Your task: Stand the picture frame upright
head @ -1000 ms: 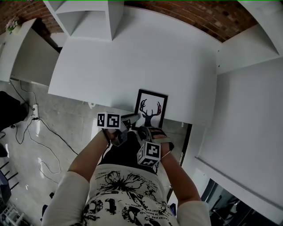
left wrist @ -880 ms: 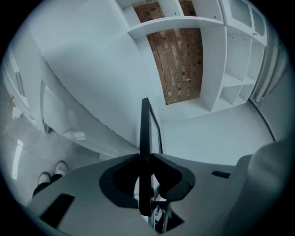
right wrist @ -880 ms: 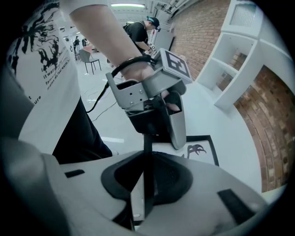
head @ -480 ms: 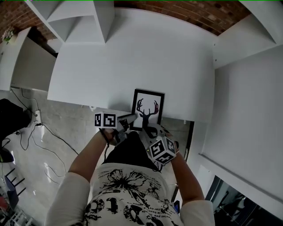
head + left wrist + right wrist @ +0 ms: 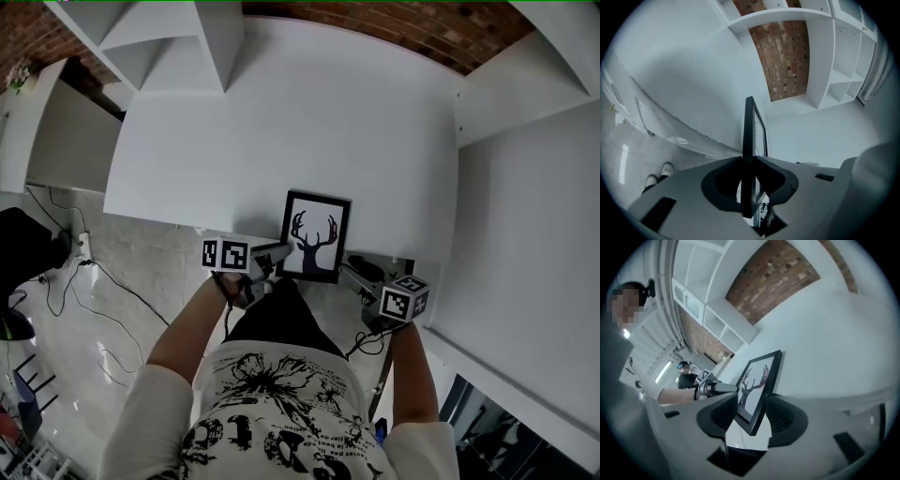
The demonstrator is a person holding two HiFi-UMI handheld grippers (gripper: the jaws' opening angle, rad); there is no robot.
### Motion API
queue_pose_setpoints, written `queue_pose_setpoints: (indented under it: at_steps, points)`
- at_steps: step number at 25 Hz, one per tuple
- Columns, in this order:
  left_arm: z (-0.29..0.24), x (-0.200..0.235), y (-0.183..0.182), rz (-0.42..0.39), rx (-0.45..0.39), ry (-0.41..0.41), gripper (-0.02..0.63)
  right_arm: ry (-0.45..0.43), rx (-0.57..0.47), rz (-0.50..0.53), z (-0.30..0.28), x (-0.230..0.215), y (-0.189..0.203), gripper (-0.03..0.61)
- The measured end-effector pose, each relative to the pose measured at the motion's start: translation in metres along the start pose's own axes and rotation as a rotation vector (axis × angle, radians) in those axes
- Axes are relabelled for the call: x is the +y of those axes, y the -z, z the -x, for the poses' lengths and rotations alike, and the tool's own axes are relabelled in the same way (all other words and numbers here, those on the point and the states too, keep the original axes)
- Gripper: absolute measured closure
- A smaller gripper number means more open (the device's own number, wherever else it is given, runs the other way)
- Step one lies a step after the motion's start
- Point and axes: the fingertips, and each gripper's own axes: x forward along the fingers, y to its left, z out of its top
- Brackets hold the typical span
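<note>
Standing long-axis-up, picture frame [image 5: 316, 236] in clenched left tongs [image 5: 279, 251] (right tongs [image 5: 352, 274] just opening, its corner between)

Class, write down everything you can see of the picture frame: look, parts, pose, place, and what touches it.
The picture frame has a thin black border around a white print of a dark antlered deer head. It is at the near edge of the white table, apparently tilted up rather than flat. The left gripper is clamped on its left edge. The right gripper has just been opening its jaws, which stand apart around the lower right corner, not pressing.
</note>
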Motion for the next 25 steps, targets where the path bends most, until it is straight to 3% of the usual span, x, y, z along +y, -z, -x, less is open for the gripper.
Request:
queue_pose_setpoints:
  at_steps: [5, 12, 17, 20, 25]
  points:
    - [0.000, 0.000, 0.001, 0.000, 0.017, 0.006, 0.523, -0.160, -0.014, -0.288, -0.009, -0.016, 0.003, 0.400]
    - [-0.002, 0.000, 0.001, -0.029, 0.052, 0.012, 0.522, -0.250, -0.069, -0.496, -0.024, -0.031, 0.005, 0.396]
    - [-0.002, 0.002, 0.001, -0.039, 0.061, 0.013, 0.522, -0.324, -0.034, -0.520, -0.039, -0.025, 0.005, 0.399]
    - [-0.002, 0.002, 0.002, -0.046, 0.068, 0.013, 0.520, -0.346, -0.016, -0.530, -0.043, -0.023, 0.006, 0.462]
    - [-0.003, 0.005, 0.001, -0.068, 0.085, -0.003, 0.506, -0.358, -0.006, -0.441, -0.043, -0.024, 0.005, 0.499]
